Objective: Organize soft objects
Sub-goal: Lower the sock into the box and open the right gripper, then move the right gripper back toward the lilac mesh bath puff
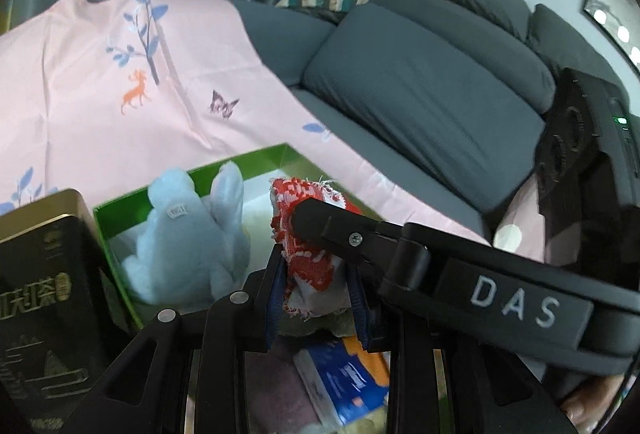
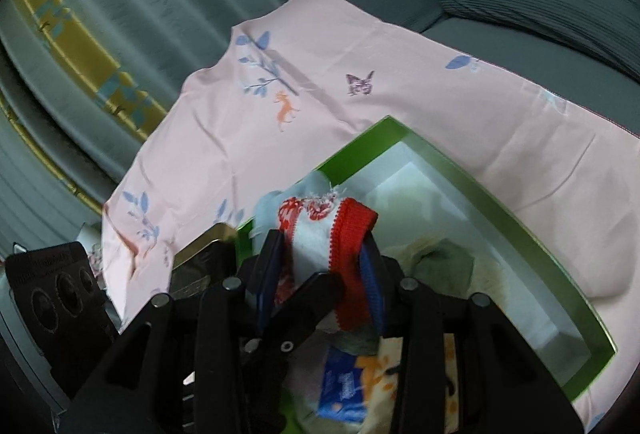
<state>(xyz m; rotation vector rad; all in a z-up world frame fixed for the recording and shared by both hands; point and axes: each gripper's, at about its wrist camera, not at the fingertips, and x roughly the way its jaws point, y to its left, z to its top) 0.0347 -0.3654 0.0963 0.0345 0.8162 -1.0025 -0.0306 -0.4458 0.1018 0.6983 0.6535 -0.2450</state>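
Pinching one end of a red-and-white patterned sock (image 1: 308, 230) between the blue pads of the left gripper (image 1: 318, 300), jaws pressed nearly together on the fabric. Gripping the same sock (image 2: 332, 246) at its red-trimmed end with the right gripper (image 2: 324, 274), jaws closed onto the cloth, partly spread by its thickness. Holding the sock up between the two grippers, bunched and standing above both sets of fingertips, with one black finger of the right gripper (image 1: 352, 230) crossing over it in the left view. Hovering over the near end of a green box (image 2: 500, 190) with a pale inside, resting on a pink printed sheet (image 1: 100, 82) spread across a grey sofa (image 1: 424, 102). Sitting inside the box to the left of the sock: a light blue plush toy (image 1: 188, 234). Lying just below the grippers: a blue-and-orange tissue pack (image 1: 348, 378) among other soft items. Standing beside the box's left wall: a dark tin (image 1: 44, 298) with gold edges.
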